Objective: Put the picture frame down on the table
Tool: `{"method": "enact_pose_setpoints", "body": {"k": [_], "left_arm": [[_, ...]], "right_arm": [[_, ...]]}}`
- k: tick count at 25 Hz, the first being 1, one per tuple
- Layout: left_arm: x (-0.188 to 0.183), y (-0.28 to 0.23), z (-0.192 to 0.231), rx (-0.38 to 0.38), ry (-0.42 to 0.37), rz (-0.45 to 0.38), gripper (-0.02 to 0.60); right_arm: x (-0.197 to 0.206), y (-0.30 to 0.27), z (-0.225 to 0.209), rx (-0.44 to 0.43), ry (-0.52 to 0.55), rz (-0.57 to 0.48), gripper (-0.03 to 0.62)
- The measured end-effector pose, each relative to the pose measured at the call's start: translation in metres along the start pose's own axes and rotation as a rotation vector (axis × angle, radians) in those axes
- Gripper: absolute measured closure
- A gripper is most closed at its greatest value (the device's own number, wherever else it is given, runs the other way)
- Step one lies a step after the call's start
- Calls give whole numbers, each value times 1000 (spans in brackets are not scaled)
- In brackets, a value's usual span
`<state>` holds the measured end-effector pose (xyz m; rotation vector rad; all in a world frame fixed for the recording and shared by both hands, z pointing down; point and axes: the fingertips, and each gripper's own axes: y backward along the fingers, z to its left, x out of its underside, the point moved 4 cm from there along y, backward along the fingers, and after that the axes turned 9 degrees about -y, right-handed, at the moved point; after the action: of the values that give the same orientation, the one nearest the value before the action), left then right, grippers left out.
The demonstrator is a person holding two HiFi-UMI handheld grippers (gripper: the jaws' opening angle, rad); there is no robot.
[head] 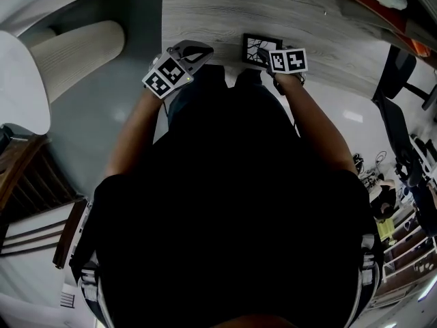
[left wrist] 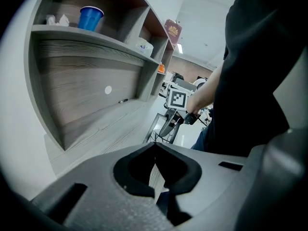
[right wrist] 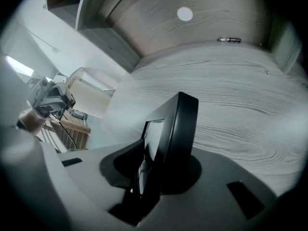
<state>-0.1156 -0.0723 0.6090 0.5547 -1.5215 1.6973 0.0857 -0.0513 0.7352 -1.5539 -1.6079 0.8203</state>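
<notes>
The black picture frame [head: 259,48] stands near the front edge of the grey wooden table [head: 205,12]. My right gripper [head: 265,60] is at the frame's near side. In the right gripper view the frame [right wrist: 175,129] runs edge-on between the jaws of the right gripper [right wrist: 154,150], with a dark gap on its glass side. The jaws stand open around it. My left gripper [head: 198,46] hovers at the table edge to the left, shut and empty. From the left gripper [left wrist: 155,146] I see the frame [left wrist: 156,129] and the right gripper [left wrist: 174,123] beside it.
A shelf unit rises behind the table, with a blue cup [left wrist: 90,17] on its upper shelf. A small dark pen-like thing [right wrist: 229,40] lies at the table's back. A beige ribbed seat [head: 75,50] and a wooden chair [head: 27,183] stand left of the table.
</notes>
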Motion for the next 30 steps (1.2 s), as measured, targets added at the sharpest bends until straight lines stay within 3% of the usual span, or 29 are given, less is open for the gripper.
{"method": "enact_pose_setpoints", "body": {"k": [6, 10, 30], "left_arm": [[5, 2, -3, 11, -5, 10, 565], [8, 4, -1, 6, 3, 9, 565], [11, -4, -13, 19, 14, 18, 565]], "right_arm": [[2, 1, -6, 59, 19, -6, 453], [8, -1, -14, 104, 23, 0, 369], [12, -2, -42, 180, -16, -50, 276]]}}
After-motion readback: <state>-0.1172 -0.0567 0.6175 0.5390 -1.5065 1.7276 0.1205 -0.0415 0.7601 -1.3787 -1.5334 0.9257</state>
